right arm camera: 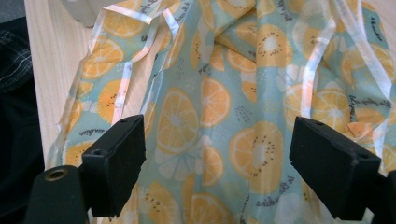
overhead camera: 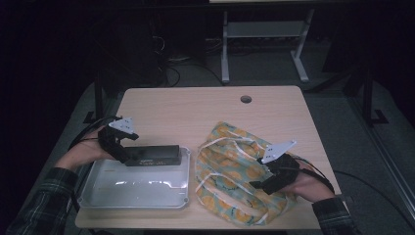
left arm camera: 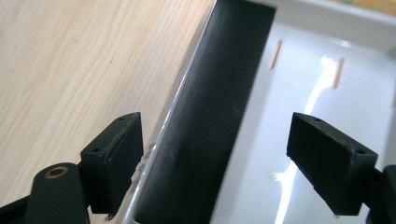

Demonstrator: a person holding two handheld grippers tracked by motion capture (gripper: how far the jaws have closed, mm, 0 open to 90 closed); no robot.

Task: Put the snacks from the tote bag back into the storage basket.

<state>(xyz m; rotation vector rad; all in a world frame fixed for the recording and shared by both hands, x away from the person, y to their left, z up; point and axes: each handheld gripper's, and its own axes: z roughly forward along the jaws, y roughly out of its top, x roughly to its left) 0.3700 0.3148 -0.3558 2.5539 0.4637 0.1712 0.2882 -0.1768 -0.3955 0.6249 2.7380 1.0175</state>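
Note:
A long black box [overhead camera: 154, 154] lies along the far rim of a shiny metal tray [overhead camera: 147, 191] at the table's front left. My left gripper [overhead camera: 128, 155] is at the box's left end. In the left gripper view the black box [left arm camera: 210, 116] runs between the open jaws of the left gripper [left arm camera: 215, 158], with the tray [left arm camera: 303, 93] to its right. The left pad [left arm camera: 114, 163] sits close beside the box; the other pad stands apart. A crumpled bag of orange-and-kiwi print [overhead camera: 230, 156] lies at the front right. My right gripper [overhead camera: 257, 185] hovers open over the bag [right arm camera: 210, 93], its jaws [right arm camera: 217, 163] spread wide.
Bare light wood tabletop [overhead camera: 195, 107] stretches behind the tray and the bag, with a round cable hole [overhead camera: 245, 99] near the far edge. White straps [right arm camera: 126, 79] trail from the bag. A white desk frame [overhead camera: 225, 49] stands on the dark floor beyond the table.

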